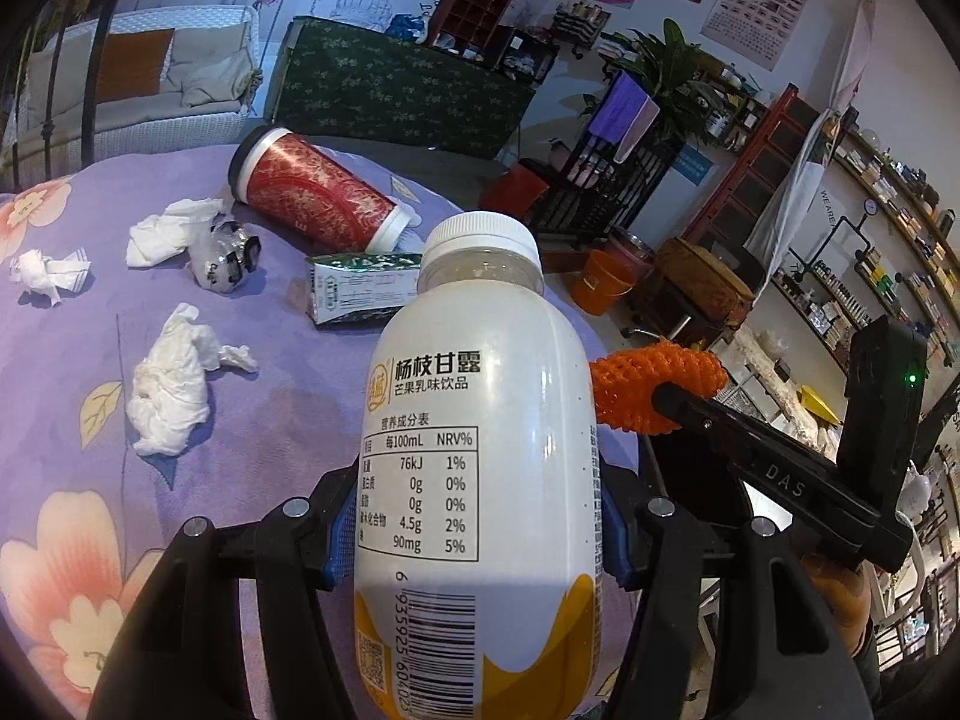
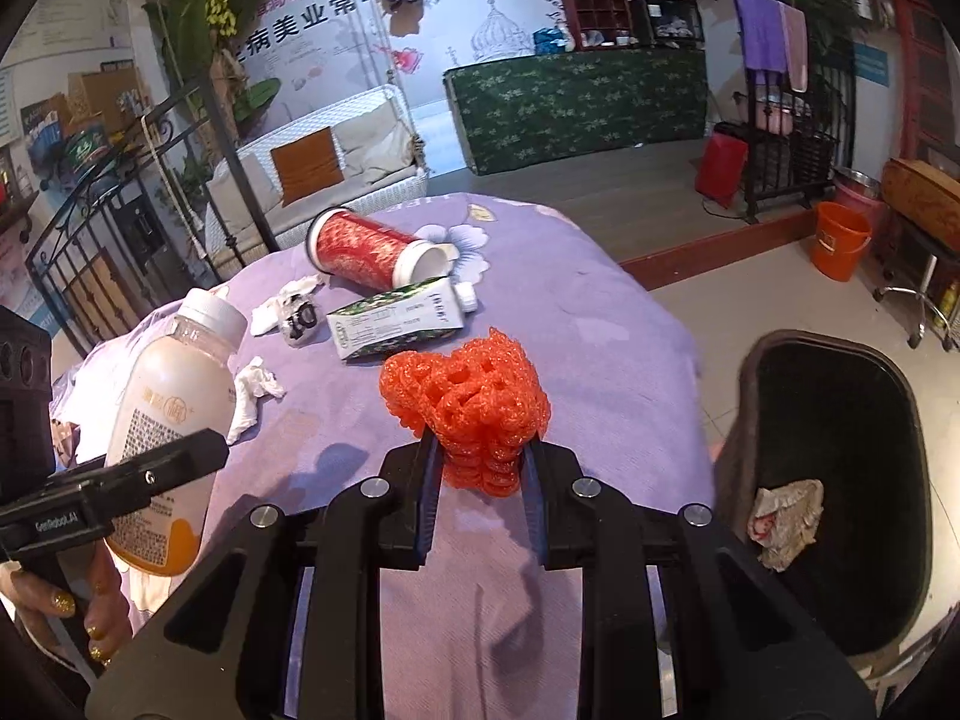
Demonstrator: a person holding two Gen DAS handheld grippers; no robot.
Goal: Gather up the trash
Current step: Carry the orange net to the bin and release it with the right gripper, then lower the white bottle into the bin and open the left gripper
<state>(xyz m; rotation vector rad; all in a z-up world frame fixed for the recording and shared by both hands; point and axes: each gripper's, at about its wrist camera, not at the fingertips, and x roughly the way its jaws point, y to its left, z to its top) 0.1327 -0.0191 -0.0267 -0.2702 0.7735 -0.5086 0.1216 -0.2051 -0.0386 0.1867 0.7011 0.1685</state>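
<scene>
I had the left gripper (image 1: 474, 534) clamped on the white drink bottle (image 1: 474, 420) and the right gripper (image 2: 480, 480) clamped on the orange foam net (image 2: 471, 405), with the black bin (image 2: 840, 480) at its three o'clock.

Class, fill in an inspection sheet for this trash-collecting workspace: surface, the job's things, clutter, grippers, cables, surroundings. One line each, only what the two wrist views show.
Surface: purple floral tablecloth covering the table.
Job's things: white drink bottle and orange foam net, both held; black trash bin to the right with a crumpled wrapper inside.
Clutter: red canister lying on its side, green-and-white carton, crumpled tissues, crushed clear wrapper.
Grippers: left gripper shut on the bottle; right gripper shut on the net.
Cables: nothing seen.
Surroundings: orange bucket, white wicker sofa, wall shelves.
</scene>
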